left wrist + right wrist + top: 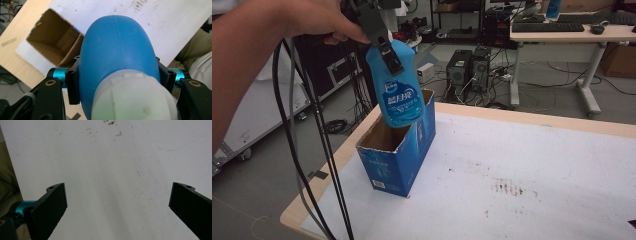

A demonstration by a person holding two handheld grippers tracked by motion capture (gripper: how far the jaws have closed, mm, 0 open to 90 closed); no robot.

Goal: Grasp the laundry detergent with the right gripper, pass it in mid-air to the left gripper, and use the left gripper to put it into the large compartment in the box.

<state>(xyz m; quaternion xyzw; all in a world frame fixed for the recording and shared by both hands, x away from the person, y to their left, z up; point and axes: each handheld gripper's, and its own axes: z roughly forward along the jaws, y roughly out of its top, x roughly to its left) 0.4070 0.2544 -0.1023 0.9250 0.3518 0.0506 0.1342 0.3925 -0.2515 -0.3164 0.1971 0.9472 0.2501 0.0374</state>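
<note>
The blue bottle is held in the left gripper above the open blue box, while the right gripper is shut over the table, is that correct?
Not quite: the right gripper is open, its jaws wide apart over the white table, as the right gripper view shows. The left gripper does hold the bottle above the box.

The open box (397, 150) stands on the bench (537, 170) near its far left corner, mouth upward. The bottle (397, 85) hangs above the box mouth, its lower end at the rim, held at its upper part by the left gripper (384, 47). The right gripper (117, 205) is above bare bench surface, jaws spread wide apart. Behind the bench, computer towers (468, 70) stand on the floor beside a desk (572, 32).
</note>
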